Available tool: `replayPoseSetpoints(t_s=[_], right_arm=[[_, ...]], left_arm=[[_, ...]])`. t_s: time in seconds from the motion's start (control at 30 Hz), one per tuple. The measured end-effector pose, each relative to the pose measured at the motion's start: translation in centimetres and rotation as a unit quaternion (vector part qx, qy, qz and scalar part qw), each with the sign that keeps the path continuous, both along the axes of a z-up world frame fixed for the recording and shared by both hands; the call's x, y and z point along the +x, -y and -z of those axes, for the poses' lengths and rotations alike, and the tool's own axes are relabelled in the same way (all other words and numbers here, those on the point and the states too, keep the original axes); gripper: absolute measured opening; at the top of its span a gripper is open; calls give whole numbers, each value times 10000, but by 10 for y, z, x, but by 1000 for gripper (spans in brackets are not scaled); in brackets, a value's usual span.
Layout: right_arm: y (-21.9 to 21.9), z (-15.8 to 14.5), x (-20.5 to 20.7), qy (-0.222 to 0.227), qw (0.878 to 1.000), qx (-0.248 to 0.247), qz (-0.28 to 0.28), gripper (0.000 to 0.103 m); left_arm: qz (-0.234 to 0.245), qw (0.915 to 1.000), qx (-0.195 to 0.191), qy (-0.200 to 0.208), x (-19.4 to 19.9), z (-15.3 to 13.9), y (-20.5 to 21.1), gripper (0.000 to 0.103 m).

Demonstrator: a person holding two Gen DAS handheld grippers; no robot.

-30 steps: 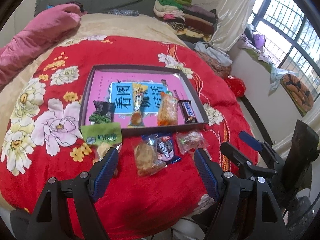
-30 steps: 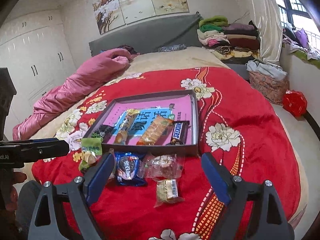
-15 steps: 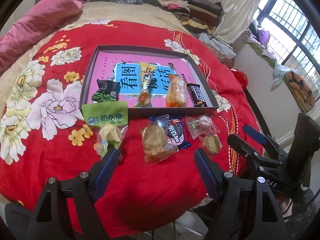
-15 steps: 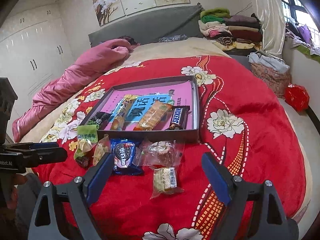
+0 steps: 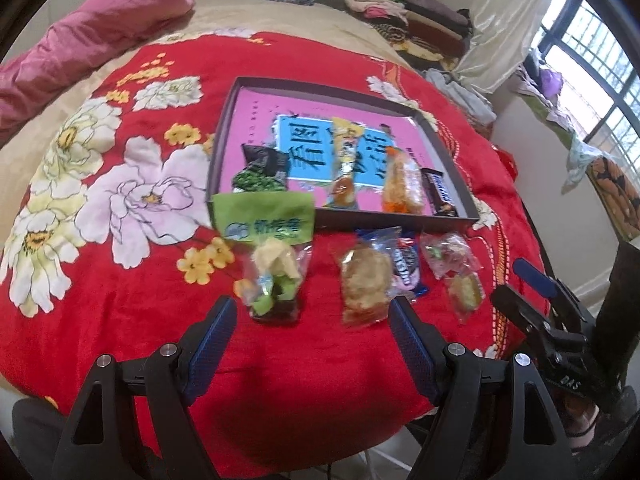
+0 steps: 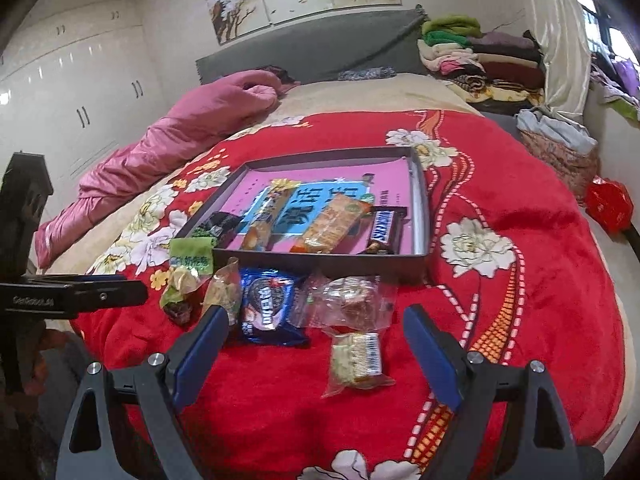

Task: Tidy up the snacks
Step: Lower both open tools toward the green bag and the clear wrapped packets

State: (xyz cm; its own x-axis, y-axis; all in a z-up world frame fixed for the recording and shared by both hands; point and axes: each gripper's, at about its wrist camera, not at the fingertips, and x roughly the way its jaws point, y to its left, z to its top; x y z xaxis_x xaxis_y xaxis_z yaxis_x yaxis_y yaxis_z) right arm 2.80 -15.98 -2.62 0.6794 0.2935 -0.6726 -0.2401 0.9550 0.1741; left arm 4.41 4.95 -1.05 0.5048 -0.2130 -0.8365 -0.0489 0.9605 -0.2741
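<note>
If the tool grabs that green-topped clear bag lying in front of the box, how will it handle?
The green-topped bag is probably floppy: its clear film is crinkled and sags around loose lumps. It is likely light, since those pieces fill it only partly. The glossy film may slip, so gripping the flat green header would likely hold better than the bulging lower part.

Bare red blanket (image 5: 304,360) lies open at lower centre; loose snack packets (image 5: 364,280) crowd before the tray's near wall (image 5: 400,222).
</note>
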Motion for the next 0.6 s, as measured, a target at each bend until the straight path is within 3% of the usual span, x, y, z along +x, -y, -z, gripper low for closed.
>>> replayPoseSetpoints(t_s=[0.3, 0.6], right_arm=[[-21, 10, 1, -53, 9989, -89, -448, 89], [23, 22, 20, -425, 9972, 552, 265, 89]], left_arm=[[14, 10000, -20, -96, 5, 16, -3, 79], [97, 9997, -83, -203, 15, 32, 0, 79]])
